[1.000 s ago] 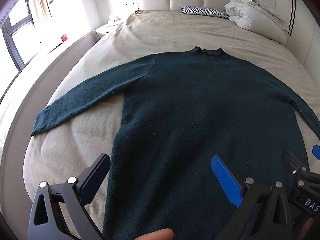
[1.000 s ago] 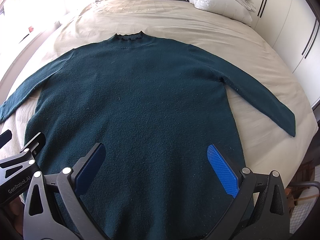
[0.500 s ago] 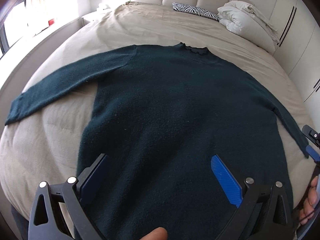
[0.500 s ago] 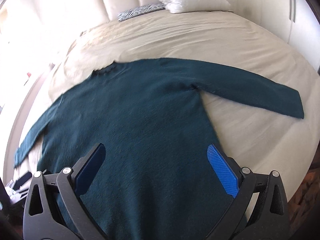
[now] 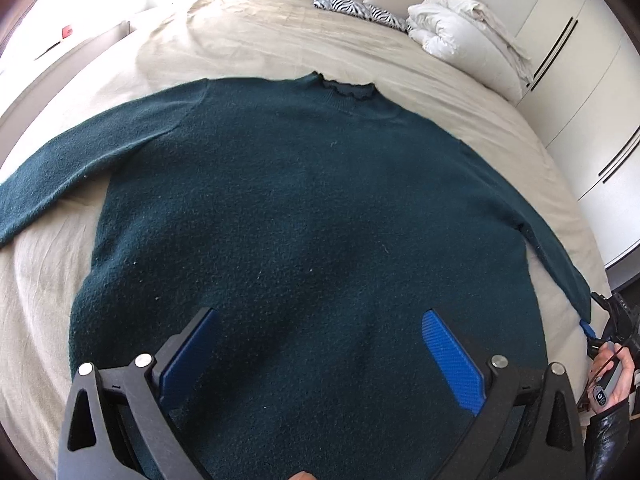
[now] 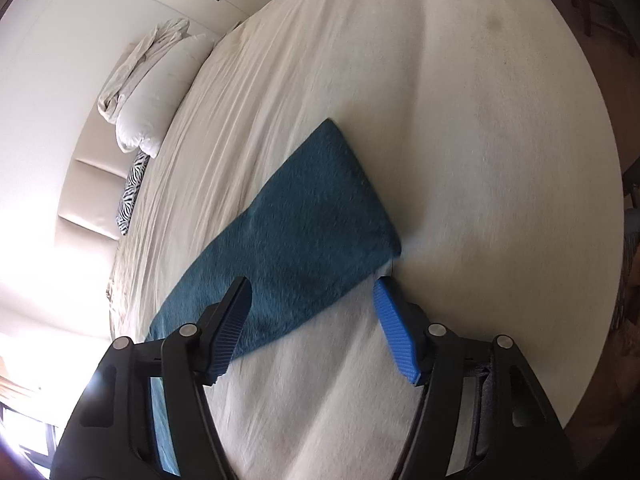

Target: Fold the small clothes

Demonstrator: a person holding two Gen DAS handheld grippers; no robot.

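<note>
Your right gripper [image 6: 312, 312] has swung to 1 sweater [image 5: 304, 216] sleeve [image 6: 312, 220], jaws closing, not yet gripping; left gripper [image 5: 320, 344] gapes empty. No readable writing.

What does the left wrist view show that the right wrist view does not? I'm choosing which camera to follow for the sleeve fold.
Only the left wrist view shows the whole dark teal knit sweater spread flat, its frilled collar, both sleeves, and a hand holding the right gripper. Only the right wrist view shows the sleeve cuff up close, lying between that gripper's closing jaws, not yet pinched. Both share the beige bed sheet, white folded duvet and zebra-print pillow.
</note>
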